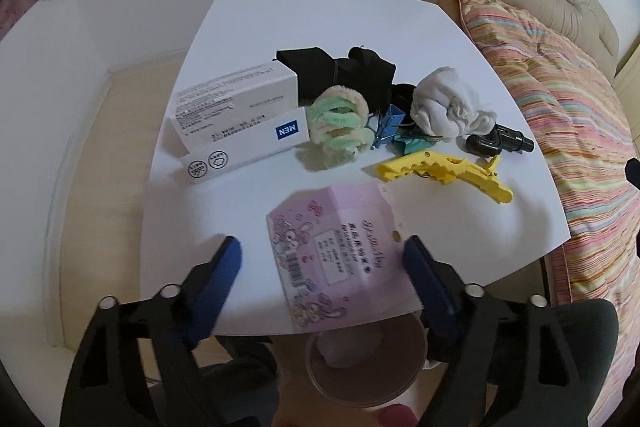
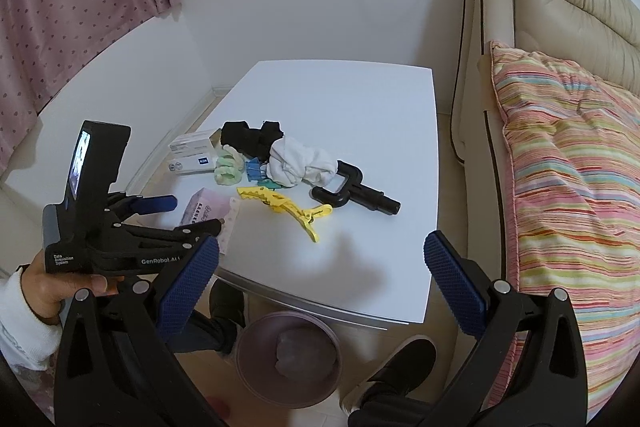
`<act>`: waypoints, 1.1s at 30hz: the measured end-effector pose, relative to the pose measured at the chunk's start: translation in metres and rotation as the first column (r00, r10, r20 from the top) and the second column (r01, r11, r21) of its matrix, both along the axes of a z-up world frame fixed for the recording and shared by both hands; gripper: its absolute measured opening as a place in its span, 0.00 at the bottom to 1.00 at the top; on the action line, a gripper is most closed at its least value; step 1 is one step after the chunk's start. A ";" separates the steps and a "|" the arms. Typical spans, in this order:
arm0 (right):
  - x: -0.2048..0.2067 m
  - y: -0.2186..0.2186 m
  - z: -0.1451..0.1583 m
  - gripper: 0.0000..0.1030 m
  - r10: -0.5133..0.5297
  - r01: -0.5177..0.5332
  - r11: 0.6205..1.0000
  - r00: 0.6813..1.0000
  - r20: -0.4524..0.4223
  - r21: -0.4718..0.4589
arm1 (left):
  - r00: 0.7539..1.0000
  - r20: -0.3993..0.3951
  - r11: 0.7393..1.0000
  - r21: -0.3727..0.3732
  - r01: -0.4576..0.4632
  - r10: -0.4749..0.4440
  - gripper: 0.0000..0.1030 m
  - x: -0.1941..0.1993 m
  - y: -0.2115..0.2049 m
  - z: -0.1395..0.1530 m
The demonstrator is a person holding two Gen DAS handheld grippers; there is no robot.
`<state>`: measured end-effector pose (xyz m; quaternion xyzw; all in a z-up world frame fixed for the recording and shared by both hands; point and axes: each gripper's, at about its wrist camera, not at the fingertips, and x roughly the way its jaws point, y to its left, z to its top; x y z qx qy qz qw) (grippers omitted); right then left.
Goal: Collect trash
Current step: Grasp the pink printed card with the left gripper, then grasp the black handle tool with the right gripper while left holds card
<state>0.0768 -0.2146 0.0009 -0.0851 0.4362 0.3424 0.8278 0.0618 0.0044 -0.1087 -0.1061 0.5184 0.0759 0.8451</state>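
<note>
White table (image 1: 360, 23), pink cartoon-printed box (image 1: 332, 247)

Smooth matt white table (image 1: 400, 39); glossy-looking pink paper box (image 1: 336, 247); fuzzy cloth scrunchie (image 1: 340, 123); yellow plastic clip (image 1: 444, 171).

On the worktop (image 1: 360, 15): two white boxes (image 1: 236, 95), one pink box (image 1: 336, 247), one scrunchie (image 1: 340, 125), two binder clips (image 1: 390, 125), one yellow clip (image 1: 444, 171), one white cloth (image 1: 444, 103), one black cloth (image 1: 344, 71), one black handle (image 1: 500, 143). One bin (image 2: 288, 359) on the floor.

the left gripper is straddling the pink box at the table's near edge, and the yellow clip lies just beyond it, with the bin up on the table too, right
Not quite. The bin stands on the floor below the table's near edge, as the right wrist view shows. The rest holds: the left gripper straddles the pink box, and the yellow clip lies just beyond.
</note>
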 end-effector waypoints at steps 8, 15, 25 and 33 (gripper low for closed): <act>-0.001 0.003 -0.001 0.97 0.005 -0.005 1.000 1.000 -0.001 -0.003 | 0.999 0.035 0.999 -0.037 0.029 -0.028 0.39 -0.010 0.006 0.008; 0.005 0.001 -0.003 0.97 0.007 -0.007 1.000 1.000 -0.020 0.012 | 0.997 0.066 0.997 -0.061 0.052 -0.048 0.27 -0.019 0.009 0.015; 0.039 0.012 -0.021 0.97 0.095 -0.096 0.991 0.995 -0.020 -0.096 | 0.977 0.164 0.989 -0.022 0.145 -0.139 0.26 -0.027 -0.004 0.045; 0.072 0.027 -0.040 0.97 0.225 -0.221 0.951 0.974 -0.004 -0.217 | 0.969 0.191 0.987 -0.014 0.160 -0.154 0.26 -0.027 -0.005 0.056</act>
